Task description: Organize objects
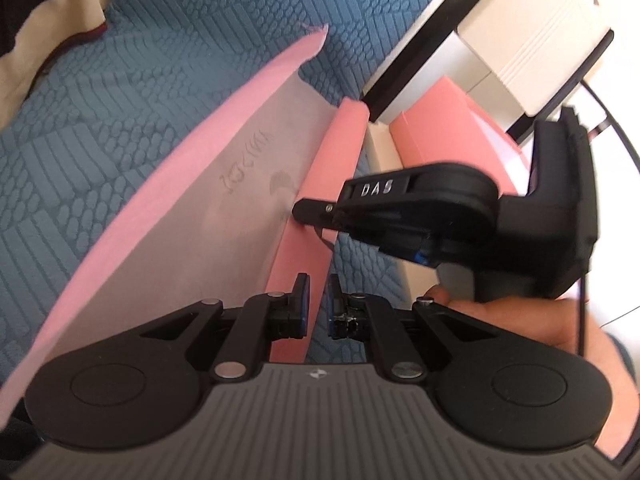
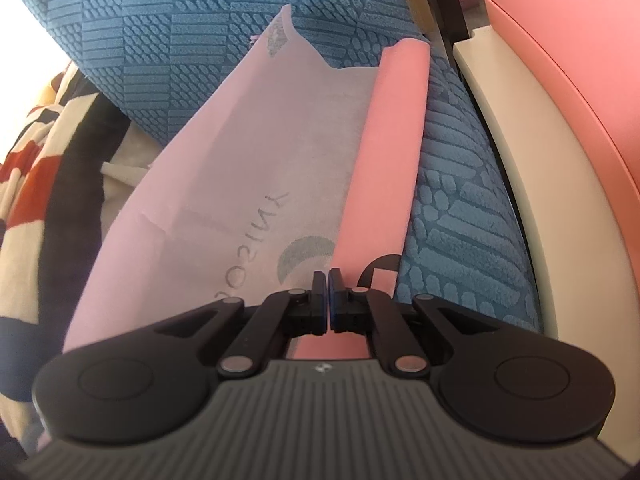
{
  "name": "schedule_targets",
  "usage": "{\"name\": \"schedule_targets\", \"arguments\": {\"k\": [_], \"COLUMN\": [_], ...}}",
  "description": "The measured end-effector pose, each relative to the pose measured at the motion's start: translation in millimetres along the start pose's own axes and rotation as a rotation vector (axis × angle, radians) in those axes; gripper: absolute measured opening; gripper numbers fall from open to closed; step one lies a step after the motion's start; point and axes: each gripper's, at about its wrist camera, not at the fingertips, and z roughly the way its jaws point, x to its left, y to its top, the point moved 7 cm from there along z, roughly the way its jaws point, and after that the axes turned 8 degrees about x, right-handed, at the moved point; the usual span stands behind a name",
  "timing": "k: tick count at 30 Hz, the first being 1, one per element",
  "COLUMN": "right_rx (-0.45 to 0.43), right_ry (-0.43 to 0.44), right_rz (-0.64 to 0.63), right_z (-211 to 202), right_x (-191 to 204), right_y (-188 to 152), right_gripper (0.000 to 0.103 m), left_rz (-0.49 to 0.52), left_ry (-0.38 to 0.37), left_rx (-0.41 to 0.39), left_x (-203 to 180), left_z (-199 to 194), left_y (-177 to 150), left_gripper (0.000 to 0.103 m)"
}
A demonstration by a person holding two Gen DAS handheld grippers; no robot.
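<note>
Both the left gripper (image 1: 318, 304) and right gripper (image 2: 328, 296) pinch the pink paper bag (image 2: 256, 168) on the blue bedspread (image 1: 120, 100), a coral box (image 2: 560, 80) beside.

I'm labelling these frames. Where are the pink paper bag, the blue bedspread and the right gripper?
pink paper bag (image 2: 240, 184): right wrist view, pale printed face.
blue bedspread (image 1: 132, 92): left wrist view, bare textured patch left of the bag.
right gripper (image 1: 298, 212): left wrist view, fingertips at the bag's edge.
</note>
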Motion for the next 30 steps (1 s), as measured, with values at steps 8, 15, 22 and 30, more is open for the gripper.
{"name": "schedule_targets", "arguments": {"k": [8,15,22,30], "right_rx": [-0.031,-0.057,-0.08,-0.123], "right_ry": [-0.061,-0.076,-0.089,-0.118], "right_rz": [-0.022,-0.026,-0.038,-0.026], "right_z": [-5,1,7,6], "right_x": [-4,-10,-13,-21], "right_y": [7,26,47,65], "right_gripper": [0.007,0.003,0.003,0.006], "left_rz": [0.026,0.0,-0.012,-0.02], "left_ry": [0.069,0.057,0.052,0.053], "left_rx": [0.078,0.086,0.098,0.11], "left_x": [7,11,11,13], "left_z": [24,25,24,26], "left_y": [-5,-4,-3,-1], "left_gripper": [0.008,0.008,0.008,0.008]}}
